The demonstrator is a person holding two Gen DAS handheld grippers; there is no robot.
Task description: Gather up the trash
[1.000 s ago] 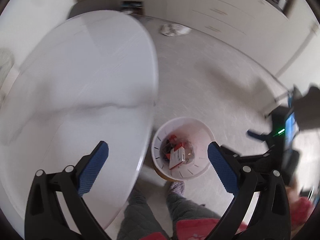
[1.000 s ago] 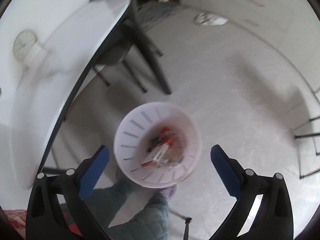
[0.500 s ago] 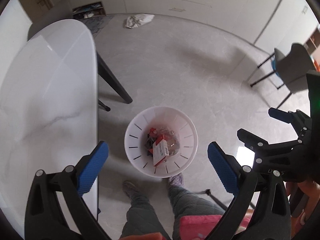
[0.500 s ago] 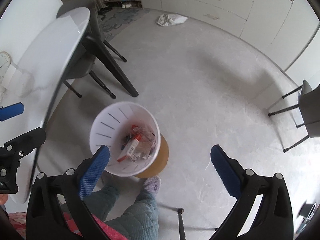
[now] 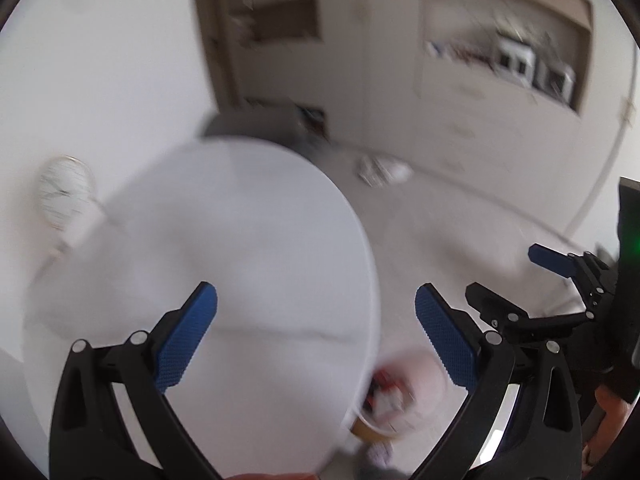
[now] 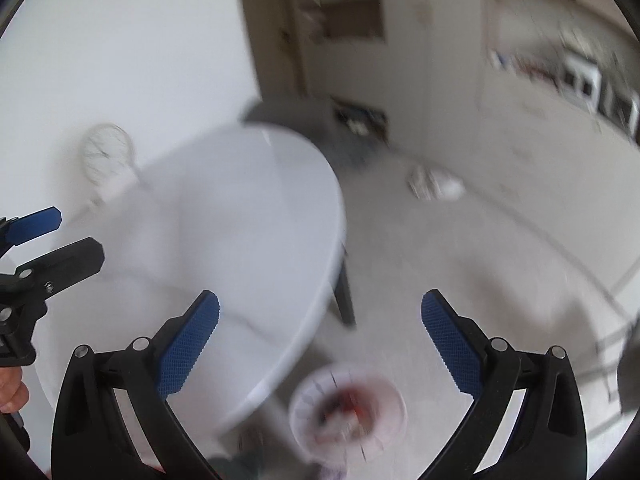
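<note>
Both views are motion-blurred. A white slotted trash bin point(image 6: 347, 416) with red and white trash in it stands on the floor beside the white oval table point(image 6: 240, 240). It shows in the left wrist view point(image 5: 400, 404) partly behind the table edge. My left gripper point(image 5: 316, 304) is open and empty above the table point(image 5: 240, 260). My right gripper point(image 6: 320, 308) is open and empty, above the table edge and the bin. The right gripper shows at the right of the left wrist view point(image 5: 520, 280). The left gripper shows at the left of the right wrist view point(image 6: 52, 236).
A crumpled white bag point(image 6: 436, 184) lies on the floor near the cabinets point(image 6: 540, 80). A round clock point(image 6: 106, 152) leans against the wall behind the table. A dark chair point(image 6: 280, 116) stands at the table's far end.
Both grippers have tilted up from looking straight down at the bin to looking across the table toward the wall. The bin has slid to the lower edge of both views.
</note>
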